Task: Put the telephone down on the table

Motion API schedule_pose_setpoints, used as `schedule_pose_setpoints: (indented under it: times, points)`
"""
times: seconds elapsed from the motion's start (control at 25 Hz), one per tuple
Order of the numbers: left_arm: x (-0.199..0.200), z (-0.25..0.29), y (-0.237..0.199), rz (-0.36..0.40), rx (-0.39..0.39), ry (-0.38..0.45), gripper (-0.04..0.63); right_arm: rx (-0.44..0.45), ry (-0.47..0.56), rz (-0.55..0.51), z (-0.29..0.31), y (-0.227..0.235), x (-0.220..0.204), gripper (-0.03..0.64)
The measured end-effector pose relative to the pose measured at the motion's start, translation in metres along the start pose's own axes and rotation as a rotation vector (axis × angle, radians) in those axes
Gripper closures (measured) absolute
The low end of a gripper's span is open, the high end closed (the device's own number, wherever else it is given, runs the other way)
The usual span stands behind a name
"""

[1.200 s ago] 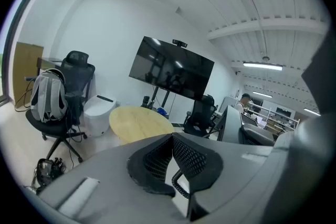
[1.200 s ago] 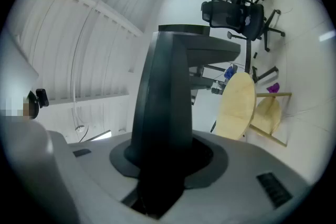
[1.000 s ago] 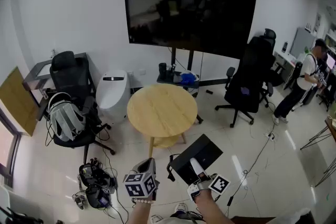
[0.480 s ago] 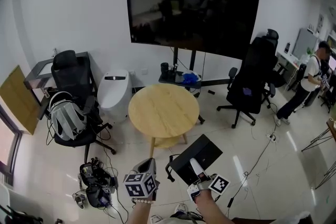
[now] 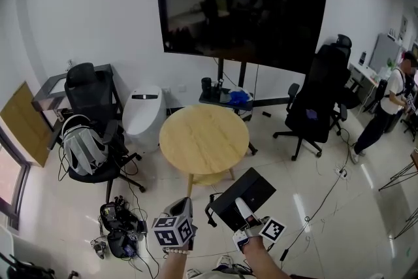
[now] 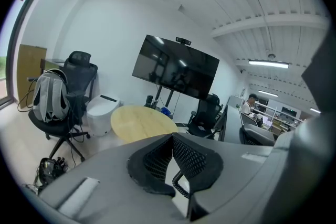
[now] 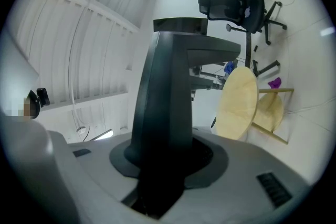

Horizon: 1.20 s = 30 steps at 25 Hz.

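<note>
While my right tongs [image 5: 243,213] are clamped on the black telephone [image 5: 251,189], it hangs in the air at the near side of the round wooden surface [image 5: 204,137], apart from it. My left tongs [image 6: 171,138] are closed, tips together, holding nothing. The telephone's coiled cord [image 5: 210,211] hangs at its left; its lower end is hidden.

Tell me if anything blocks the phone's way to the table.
Nothing visible does. The phone, in the right tool, hangs short of the table, whose top is bare; only floor lies between.
</note>
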State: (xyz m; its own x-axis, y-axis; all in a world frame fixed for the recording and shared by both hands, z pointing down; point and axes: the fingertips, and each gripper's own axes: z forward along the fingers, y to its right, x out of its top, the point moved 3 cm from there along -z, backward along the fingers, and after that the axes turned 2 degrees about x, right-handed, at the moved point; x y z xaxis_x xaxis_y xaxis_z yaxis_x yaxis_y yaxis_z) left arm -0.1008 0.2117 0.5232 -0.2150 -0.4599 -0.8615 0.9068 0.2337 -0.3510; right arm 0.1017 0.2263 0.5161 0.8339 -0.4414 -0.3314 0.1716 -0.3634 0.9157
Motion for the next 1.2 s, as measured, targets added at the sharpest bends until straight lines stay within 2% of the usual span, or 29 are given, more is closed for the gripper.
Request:
schedule_pose_setpoints:
  times: [0.52,0.88,1.2]
  points:
    - [-0.01,0.034,0.027,0.002,0.051,-0.008,0.604,0.005,-0.052,0.009,0.002,0.029,0.042,0.449]
    - [-0.003,0.064,0.018,-0.007,0.066,-0.012,0.604,0.006,-0.071,0.031,0.028,0.049,0.052,0.449]
    - [0.028,0.128,-0.009,-0.007,0.048,-0.019,0.604,-0.002,-0.087,0.024,0.085,0.076,0.067,0.449]
